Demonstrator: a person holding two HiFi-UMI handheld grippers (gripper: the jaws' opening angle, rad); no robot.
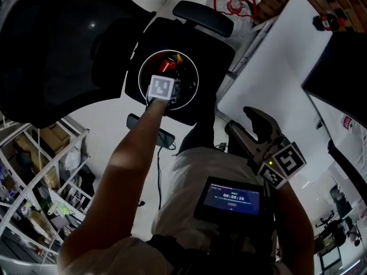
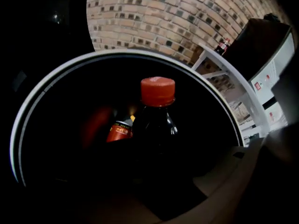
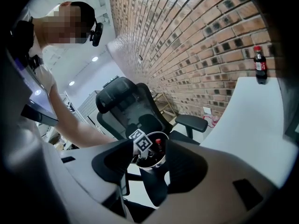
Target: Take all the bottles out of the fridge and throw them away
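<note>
Head view: left gripper (image 1: 168, 74) reaches down into a white-rimmed round bin (image 1: 140, 75) on an office chair (image 1: 219, 43). Right gripper (image 1: 243, 124) is held near the body.

Left gripper view: dim; fingers pinch a cola bottle (image 2: 156, 127), red cap (image 2: 158, 91) pointing away from the fingertips, over the bin. A second bottle (image 2: 119, 131) lies in the bin beyond the fingertips.

Right gripper view: fingers (image 3: 113, 160) spread, nothing between them. Bin far beyond them. Another cola bottle (image 3: 259, 64) stands on the white table (image 3: 261, 125), well apart.

Dark plastic bottle (image 2: 156, 129), ahead of jaws: glossy
Its red plastic cap (image 2: 158, 90): ribbed, matt
Round bin rim (image 2: 135, 52), around both: shiny metal
</note>
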